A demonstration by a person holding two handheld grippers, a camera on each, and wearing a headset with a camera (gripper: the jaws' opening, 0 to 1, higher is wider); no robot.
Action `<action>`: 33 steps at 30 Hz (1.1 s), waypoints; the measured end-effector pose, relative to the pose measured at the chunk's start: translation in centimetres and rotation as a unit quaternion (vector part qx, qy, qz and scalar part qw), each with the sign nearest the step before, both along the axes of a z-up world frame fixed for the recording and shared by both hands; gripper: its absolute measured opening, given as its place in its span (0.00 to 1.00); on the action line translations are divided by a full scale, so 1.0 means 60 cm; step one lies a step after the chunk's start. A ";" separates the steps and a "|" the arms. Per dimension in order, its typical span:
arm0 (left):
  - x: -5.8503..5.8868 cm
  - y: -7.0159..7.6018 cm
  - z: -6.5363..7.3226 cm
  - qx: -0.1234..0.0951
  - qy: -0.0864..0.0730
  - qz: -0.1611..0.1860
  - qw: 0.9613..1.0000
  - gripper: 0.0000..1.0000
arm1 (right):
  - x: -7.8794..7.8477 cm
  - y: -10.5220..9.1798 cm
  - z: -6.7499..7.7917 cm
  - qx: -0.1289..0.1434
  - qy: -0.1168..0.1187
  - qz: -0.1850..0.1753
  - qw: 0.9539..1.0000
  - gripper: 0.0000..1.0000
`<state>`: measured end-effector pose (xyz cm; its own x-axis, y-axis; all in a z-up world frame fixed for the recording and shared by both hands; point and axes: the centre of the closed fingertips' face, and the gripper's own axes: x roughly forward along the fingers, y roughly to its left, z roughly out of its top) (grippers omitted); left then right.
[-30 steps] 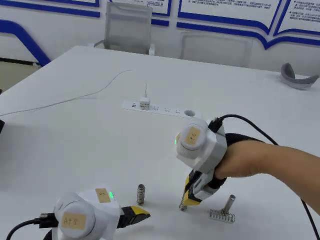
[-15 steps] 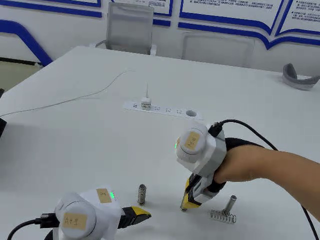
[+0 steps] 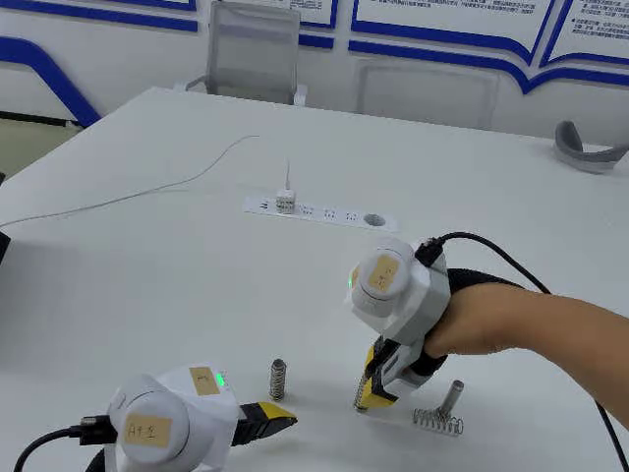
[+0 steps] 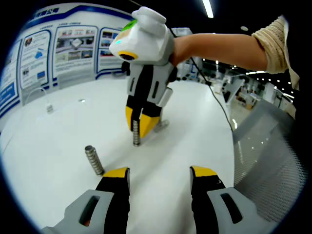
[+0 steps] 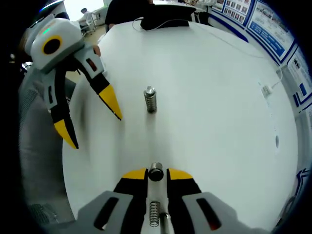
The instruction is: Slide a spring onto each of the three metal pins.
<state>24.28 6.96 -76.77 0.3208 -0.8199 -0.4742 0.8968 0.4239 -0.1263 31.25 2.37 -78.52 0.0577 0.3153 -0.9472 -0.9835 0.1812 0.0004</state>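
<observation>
Barely shifted, right hand-held gripper [image 3: 365, 398] still clamps a spring-wrapped pin [image 4: 136, 135] on open table [image 3: 177, 256]; left hand-held gripper [image 4: 158, 171] gapes

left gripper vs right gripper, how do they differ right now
The left gripper is open and empty; the right gripper is shut on a pin. The left gripper lies low, pointing along the table; the right gripper points down at it. Both have white bodies and yellow-tipped black jaws.

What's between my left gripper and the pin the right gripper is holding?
Only bare table, by the left gripper view: nothing lies between the left gripper and the held pin in the right gripper. A sprung pin stands off to the side.
</observation>
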 end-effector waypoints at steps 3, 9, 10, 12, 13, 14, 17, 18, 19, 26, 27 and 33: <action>0.001 0.000 0.000 0.000 0.000 0.000 1.000 0.50 | 0.000 -0.003 0.001 0.001 -0.001 -0.002 1.000 0.17; 0.001 -0.002 0.002 0.000 -0.002 -0.002 1.000 0.50 | -0.004 -0.008 0.006 0.006 -0.003 -0.008 1.000 0.18; 0.001 -0.002 0.002 -0.001 -0.002 -0.002 1.000 0.50 | -0.005 -0.009 0.007 0.006 -0.004 -0.008 1.000 0.18; 0.001 -0.002 0.003 0.000 -0.003 -0.002 1.000 0.50 | -0.006 -0.012 0.008 0.009 -0.005 -0.011 1.000 0.18; 0.001 -0.003 0.003 -0.001 -0.003 -0.002 1.000 0.50 | -0.007 -0.014 0.009 0.011 -0.006 -0.013 1.000 0.18; 0.001 -0.002 0.003 0.000 -0.003 -0.002 1.000 0.50 | -0.007 -0.016 0.009 0.012 -0.006 -0.015 1.000 0.19; 0.001 -0.003 0.005 0.000 -0.004 -0.002 1.000 0.50 | -0.011 -0.021 0.011 0.013 -0.007 -0.019 1.000 0.19; 0.001 -0.003 0.005 0.000 -0.004 -0.002 1.000 0.50 | -0.012 -0.022 0.012 0.013 -0.007 -0.020 1.000 0.19; 0.001 -0.003 0.005 0.000 -0.004 -0.002 1.000 0.50 | -0.013 -0.022 0.014 0.015 -0.008 -0.021 1.000 0.19; 0.002 -0.005 0.007 -0.001 -0.005 -0.003 1.000 0.50 | -0.023 -0.027 0.023 0.025 -0.016 -0.027 0.999 0.20; 0.002 -0.005 0.007 -0.001 -0.005 -0.003 1.000 0.50 | -0.024 -0.028 0.024 0.026 -0.017 -0.028 0.999 0.20; 0.004 -0.005 0.009 -0.002 -0.006 -0.003 1.000 0.50 | -0.033 -0.033 0.027 0.031 -0.019 -0.033 0.999 0.20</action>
<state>24.53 6.64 -76.21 0.3215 -0.8234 -0.4677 0.9009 0.4180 -0.1168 29.24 0.39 -76.93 0.1167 0.3681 -0.9224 -0.9688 0.2465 -0.0242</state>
